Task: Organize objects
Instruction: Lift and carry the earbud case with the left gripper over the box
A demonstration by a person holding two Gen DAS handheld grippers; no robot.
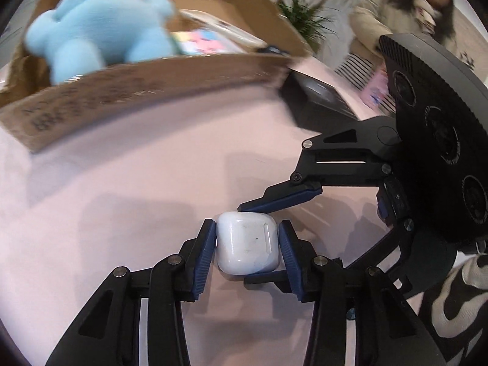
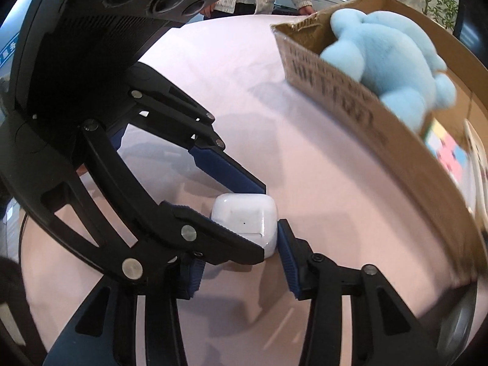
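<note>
A white earbud case [image 1: 247,242] lies on the pink table. My left gripper [image 1: 247,245] is shut on the earbud case, its blue pads pressed to the left and right sides. My right gripper [image 1: 247,241] reaches in from the right and is shut on the same case across its far and near sides. In the right wrist view the case [image 2: 247,218] sits between my right gripper's [image 2: 241,244] pads, with the left gripper's fingers [image 2: 225,172] crossing from the upper left. A cardboard box [image 1: 146,91] stands behind, holding a blue plush toy [image 1: 97,27].
The box [image 2: 360,113] also holds the plush [image 2: 387,58] and pastel sticky notes [image 2: 448,149]. A dark flat device [image 1: 320,97] lies on the table to the right of the box. A person [image 1: 424,9] stands beyond the table, with green plants [image 1: 305,6] behind.
</note>
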